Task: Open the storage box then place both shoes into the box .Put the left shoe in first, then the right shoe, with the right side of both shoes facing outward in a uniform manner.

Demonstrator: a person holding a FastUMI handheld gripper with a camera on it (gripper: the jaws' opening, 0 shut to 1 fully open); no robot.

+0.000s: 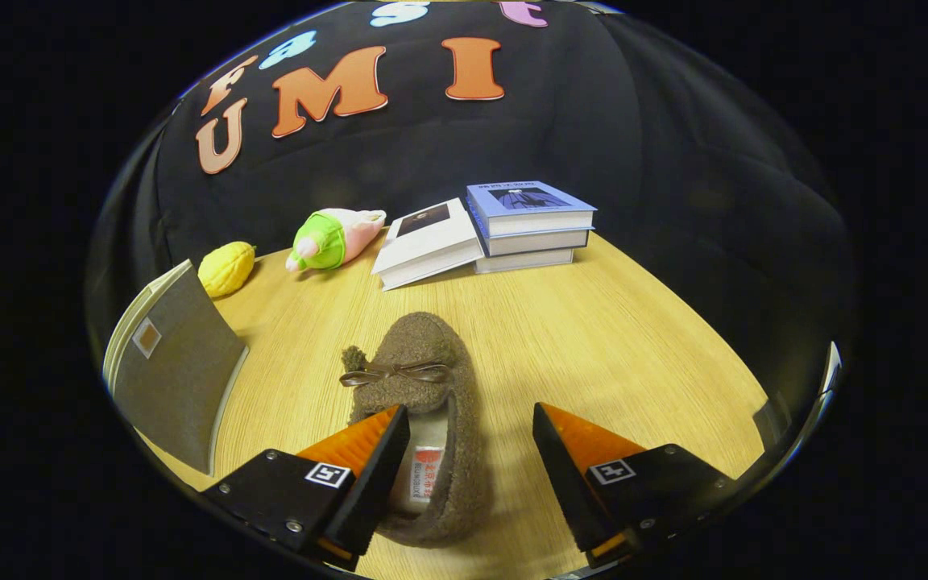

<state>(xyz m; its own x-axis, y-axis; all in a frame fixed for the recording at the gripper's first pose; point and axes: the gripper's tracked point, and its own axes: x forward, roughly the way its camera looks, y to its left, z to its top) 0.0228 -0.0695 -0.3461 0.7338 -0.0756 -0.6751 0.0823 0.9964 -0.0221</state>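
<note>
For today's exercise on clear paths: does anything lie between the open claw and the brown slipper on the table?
Nothing visible does. The claw is open, and the brown slipper already lies between its fingers, nearer one of them, on bare table.

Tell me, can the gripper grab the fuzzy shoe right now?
Probably yes. The gripper is open and the shoe lies between its fingers, against the left one, with nothing on the table blocking it.
</note>
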